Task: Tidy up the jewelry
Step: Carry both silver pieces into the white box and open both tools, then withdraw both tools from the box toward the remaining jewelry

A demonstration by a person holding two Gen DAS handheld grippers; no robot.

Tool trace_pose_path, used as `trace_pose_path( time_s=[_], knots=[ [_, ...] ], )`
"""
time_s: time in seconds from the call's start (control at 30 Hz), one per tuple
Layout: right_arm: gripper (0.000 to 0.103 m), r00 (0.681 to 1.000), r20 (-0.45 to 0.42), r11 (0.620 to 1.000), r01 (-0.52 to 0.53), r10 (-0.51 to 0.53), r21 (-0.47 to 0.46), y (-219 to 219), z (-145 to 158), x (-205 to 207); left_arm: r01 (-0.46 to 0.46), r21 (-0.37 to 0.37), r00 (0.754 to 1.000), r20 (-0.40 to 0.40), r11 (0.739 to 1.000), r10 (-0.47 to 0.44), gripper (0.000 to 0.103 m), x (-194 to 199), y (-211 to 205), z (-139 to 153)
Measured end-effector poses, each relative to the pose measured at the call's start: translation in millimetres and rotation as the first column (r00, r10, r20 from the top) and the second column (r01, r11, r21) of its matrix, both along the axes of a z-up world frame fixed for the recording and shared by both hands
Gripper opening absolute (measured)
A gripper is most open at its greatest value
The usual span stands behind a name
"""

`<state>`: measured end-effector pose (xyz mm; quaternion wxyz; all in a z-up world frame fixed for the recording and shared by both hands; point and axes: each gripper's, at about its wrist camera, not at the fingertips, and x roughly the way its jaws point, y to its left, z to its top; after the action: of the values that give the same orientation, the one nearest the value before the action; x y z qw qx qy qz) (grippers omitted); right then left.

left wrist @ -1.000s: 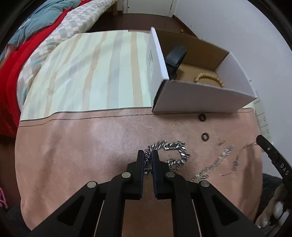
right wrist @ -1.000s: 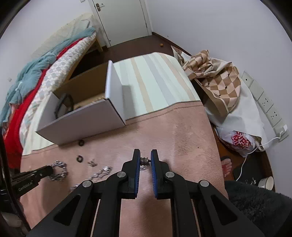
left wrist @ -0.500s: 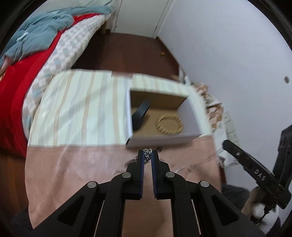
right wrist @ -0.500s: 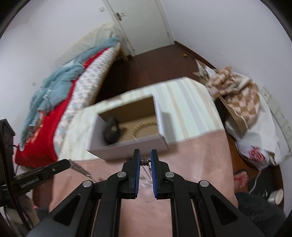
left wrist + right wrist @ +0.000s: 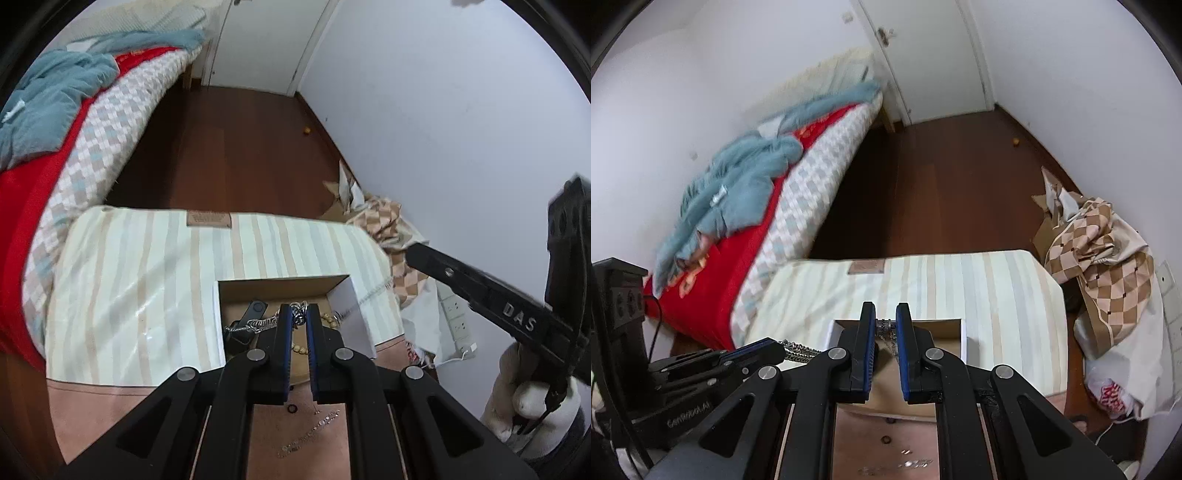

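Observation:
My left gripper [image 5: 298, 314] is shut on a chunky silver chain [image 5: 264, 323] and holds it high above the open cardboard box [image 5: 341, 295]. The box holds a black band [image 5: 251, 314] and a wooden bead bracelet [image 5: 328, 320]. My right gripper [image 5: 885, 324] is shut on a thin silver chain [image 5: 891, 339] that hangs down over the same box [image 5: 955, 338]. The left gripper [image 5: 753, 354] with its chain shows at the lower left of the right wrist view. A small dark ring [image 5: 291, 408] and a thin silver chain [image 5: 310, 432] lie on the pink cloth [image 5: 92, 406].
The box stands on a striped cushion [image 5: 140, 277]. A bed with red and blue covers [image 5: 738, 221] is at the left. A checked cloth pile [image 5: 1108, 266] and bags are at the right by the wall. Dark wood floor lies beyond.
Both grippers have risen from the pink cloth with their chains and moved forward over the box. The box now looks smaller and lies right below the fingertips.

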<state>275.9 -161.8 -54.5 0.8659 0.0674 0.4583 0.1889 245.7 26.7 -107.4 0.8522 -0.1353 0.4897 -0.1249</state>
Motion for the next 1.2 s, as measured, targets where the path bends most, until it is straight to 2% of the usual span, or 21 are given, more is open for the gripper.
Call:
trace_pose_path(
  time_s=[0.17,0.3,0.4,0.5,0.57,0.6,0.63,0.67,0.77,0.9,1.0,1.1,1.2],
  knots=[
    [0.011,0.997,-0.077,0.997,-0.029,0.023,-0.077,11.8,-38.7,32.0,0.01,-0.022,0.996,-0.091,1.0,-0.012,0.005,15.2,-4.1,-35.1],
    [0.011,0.994,-0.097,0.989,-0.054,0.041,-0.136,20.5,-63.4,46.6,0.012,-0.032,0.988,-0.153,0.999,-0.017,0.006,19.2,-4.2,-53.3],
    [0.012,0.99,-0.124,0.985,-0.08,0.061,-0.153,25.7,-75.1,55.3,-0.043,-0.022,0.978,-0.203,0.999,0.037,0.008,21.0,2.4,-61.9],
    [0.013,0.984,-0.167,0.982,-0.087,0.059,-0.165,28.0,-83.7,61.7,-0.068,-0.009,0.974,-0.219,0.998,0.064,0.01,22.9,7.8,-64.2],
    [0.025,0.982,-0.183,0.983,-0.075,0.043,-0.167,23.6,-85.2,62.3,-0.081,0.045,0.977,-0.193,0.996,0.088,0.033,21.4,8.7,-58.8],
    [0.044,0.982,-0.183,0.984,-0.068,0.038,-0.164,20.8,-84.6,61.1,-0.092,0.077,0.98,-0.17,0.993,0.104,0.063,19.6,9.2,-55.0],
    [0.059,0.983,-0.179,0.985,-0.059,0.03,-0.16,17.5,-83.2,59.1,-0.102,0.099,0.982,-0.149,0.99,0.116,0.076,17.9,10.4,-51.5],
    [0.061,0.984,-0.174,0.987,-0.05,0.023,-0.155,14.1,-81.7,56.7,-0.112,0.123,0.984,-0.121,0.986,0.127,0.076,14.7,11.3,-47.4],
    [0.062,0.987,-0.163,0.987,-0.027,0.001,-0.158,5.8,-76.7,47.0,-0.127,0.196,0.987,-0.074,0.972,0.144,0.076,6.8,13.0,-41.2],
    [0.064,0.988,-0.146,0.98,0.016,-0.046,-0.199,-4.9,-73.4,26.6,-0.155,0.286,0.985,-0.028,0.946,0.17,0.088,-5.7,16.2,-38.7],
    [0.092,0.988,-0.129,0.955,0.044,-0.085,-0.292,-6.9,-79.2,7.0,-0.169,0.331,0.983,-0.015,0.928,0.185,0.096,-16.6,17.5,-42.1],
    [0.094,0.982,-0.16,0.95,0.044,-0.098,-0.309,-7.8,-91.2,-11.2,-0.177,0.354,0.982,-0.004,0.918,0.191,0.096,-29.7,15.9,-46.6],
    [0.103,0.98,-0.173,0.943,0.036,-0.098,-0.33,-5.8,-100.2,-26.7,-0.181,0.366,0.98,-0.008,0.913,0.197,0.097,-40.4,13.1,-49.2]
  ],
)
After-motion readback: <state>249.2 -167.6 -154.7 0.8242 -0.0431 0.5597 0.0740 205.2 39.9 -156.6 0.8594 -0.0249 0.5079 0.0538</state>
